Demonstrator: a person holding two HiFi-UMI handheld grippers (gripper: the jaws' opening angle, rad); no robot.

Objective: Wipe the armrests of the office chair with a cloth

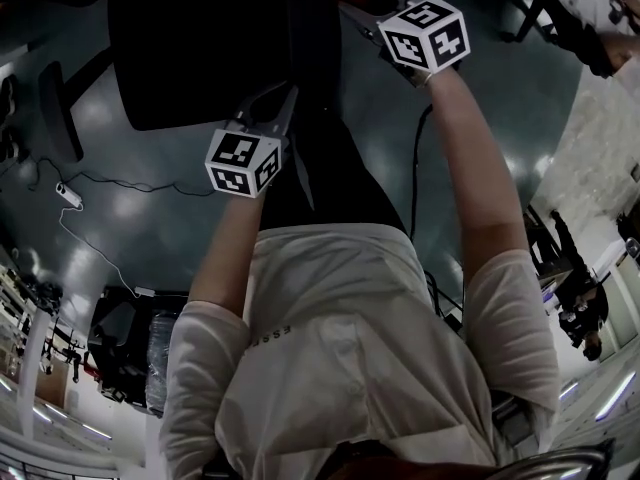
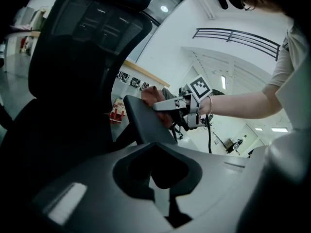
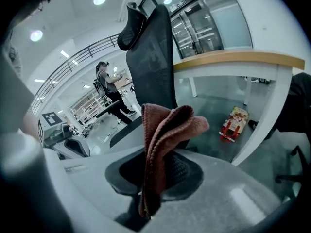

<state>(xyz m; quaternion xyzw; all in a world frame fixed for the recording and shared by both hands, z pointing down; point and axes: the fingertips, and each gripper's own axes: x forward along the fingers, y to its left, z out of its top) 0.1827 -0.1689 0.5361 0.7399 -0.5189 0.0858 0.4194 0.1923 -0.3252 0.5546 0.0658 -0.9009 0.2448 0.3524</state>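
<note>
The right gripper (image 2: 159,105) pinches a brown cloth (image 3: 163,140) by its bunched fold, seemingly a sound hold on something soft, light and floppy, against the chair's armrest (image 2: 142,123). The left gripper (image 1: 280,110) waits nearby, jaws pressed together and empty.

No text or label can be read.

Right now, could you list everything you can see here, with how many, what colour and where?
office chair: one, black, in front of the desk
armrest: one shown, black, by the cloth
cloth: one, reddish-brown, in the right gripper
desk: one, white with wooden edge, behind the chair
packet: one, red and yellow, floor by the desk
bystander: one, dark clothes, far background
left gripper: one, grey, shut, empty
right gripper: one, grey, shut on the cloth
</note>
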